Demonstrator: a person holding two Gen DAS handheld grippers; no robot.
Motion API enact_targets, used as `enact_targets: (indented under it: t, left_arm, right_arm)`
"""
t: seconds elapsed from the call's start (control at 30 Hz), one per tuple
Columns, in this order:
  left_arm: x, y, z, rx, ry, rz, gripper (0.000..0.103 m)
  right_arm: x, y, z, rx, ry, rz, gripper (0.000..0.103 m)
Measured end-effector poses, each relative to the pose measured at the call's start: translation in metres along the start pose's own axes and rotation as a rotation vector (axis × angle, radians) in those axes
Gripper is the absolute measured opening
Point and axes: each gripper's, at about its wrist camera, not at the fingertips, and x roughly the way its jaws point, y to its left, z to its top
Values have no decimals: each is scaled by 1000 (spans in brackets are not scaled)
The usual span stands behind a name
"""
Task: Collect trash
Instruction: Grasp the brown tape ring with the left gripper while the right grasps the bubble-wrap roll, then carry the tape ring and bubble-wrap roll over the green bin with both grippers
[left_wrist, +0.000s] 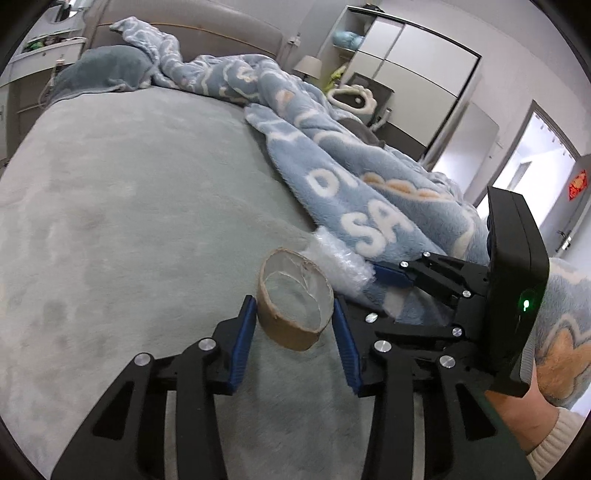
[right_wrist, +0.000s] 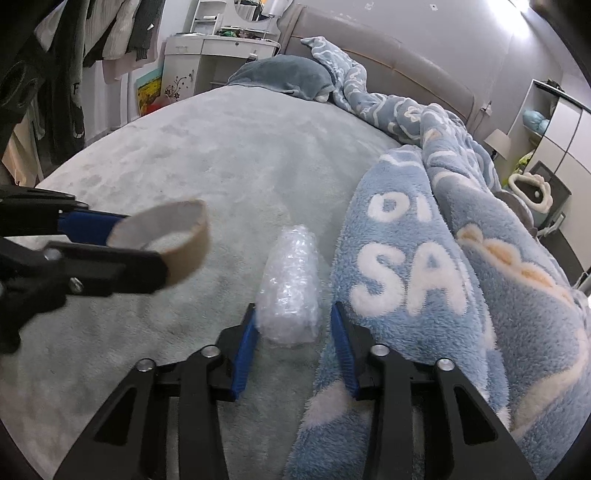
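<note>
From the left wrist, the left gripper (left_wrist: 293, 306) pinches the cardboard tape ring (left_wrist: 295, 300) just above the bed (left_wrist: 129, 206), while from the right wrist the right gripper (right_wrist: 291, 315) brackets the bubble-wrap roll (right_wrist: 289, 291), its grip unclear, so next comes squeezing and lifting both.

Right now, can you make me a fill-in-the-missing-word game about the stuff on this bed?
1. The left gripper holds a brown cardboard ____.
2. The roll of bubble wrap lies between the fingers of the ____ gripper.
3. The fluffy blanket with white letters is mostly ____ in colour.
4. Both pieces of trash are over the grey-green ____.

Missing words: ring; right; blue; bed
</note>
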Motion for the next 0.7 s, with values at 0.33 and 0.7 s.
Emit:
enact_targets:
  t: [0.33, 0.7]
  left_arm:
    - [-41, 7, -2, 32, -31, 84, 44]
    - [-96, 20, -9, 35, -58, 162, 44]
  right_arm:
    - [-18, 11, 11, 45, -18, 13, 29]
    - [-31, 8, 20, 168, -30, 35, 21]
